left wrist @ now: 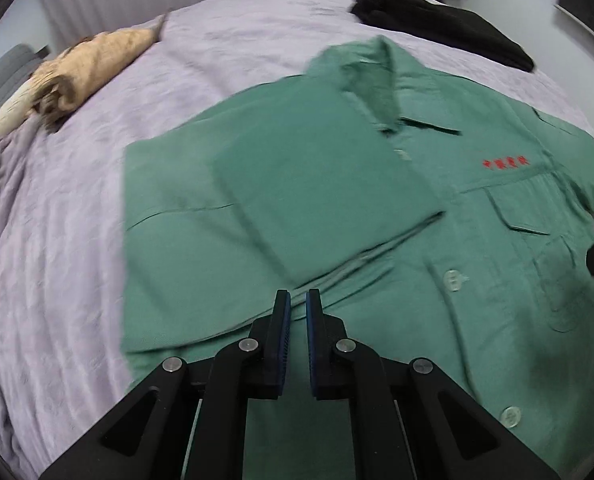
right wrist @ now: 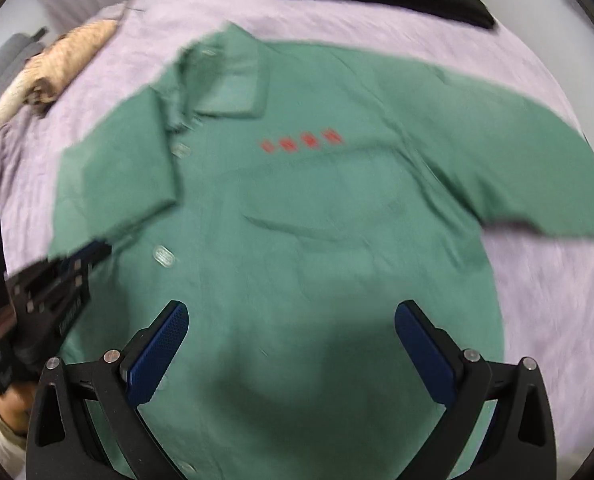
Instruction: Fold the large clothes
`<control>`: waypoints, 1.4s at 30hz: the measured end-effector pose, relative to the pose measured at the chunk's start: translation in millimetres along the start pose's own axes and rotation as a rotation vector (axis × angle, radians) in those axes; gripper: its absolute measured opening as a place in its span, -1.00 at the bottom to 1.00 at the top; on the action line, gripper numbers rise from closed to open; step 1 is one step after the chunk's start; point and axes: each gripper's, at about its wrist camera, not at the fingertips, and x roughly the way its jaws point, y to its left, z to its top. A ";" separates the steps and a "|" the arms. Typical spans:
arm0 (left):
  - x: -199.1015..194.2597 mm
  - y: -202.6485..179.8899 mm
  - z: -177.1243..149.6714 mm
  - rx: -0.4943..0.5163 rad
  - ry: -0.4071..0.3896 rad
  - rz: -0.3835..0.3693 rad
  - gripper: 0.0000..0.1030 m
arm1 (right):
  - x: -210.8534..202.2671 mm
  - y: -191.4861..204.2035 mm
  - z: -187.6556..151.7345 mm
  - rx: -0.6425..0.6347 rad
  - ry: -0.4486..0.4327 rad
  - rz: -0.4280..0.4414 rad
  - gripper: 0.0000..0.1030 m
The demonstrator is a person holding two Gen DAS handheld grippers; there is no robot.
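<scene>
The green shirt [right wrist: 305, 216] lay buttoned on the lilac bedsheet [left wrist: 57, 240] (one sleeve folded across). The left gripper [left wrist: 297, 300] was nearly closed and empty; the right gripper [right wrist: 291, 320] stood wide above the shirt, holding nothing.

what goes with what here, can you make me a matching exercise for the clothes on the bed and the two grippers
Column one:
1. green shirt
2. black garment
3. tan garment
4. right gripper

Column two:
A. bunched up near the far left side of the bed
B. fingers spread wide, nothing between them
C. laid out buttoned, one side folded in over the front
D. folded at the far right side of the bed

Pairs: 1-C, 2-D, 3-A, 4-B
</scene>
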 end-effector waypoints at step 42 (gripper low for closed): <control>-4.2 204.5 -25.8 -0.459 0.093 0.168 0.98 | 119.6 142.4 4.7 0.433 0.223 0.783 0.27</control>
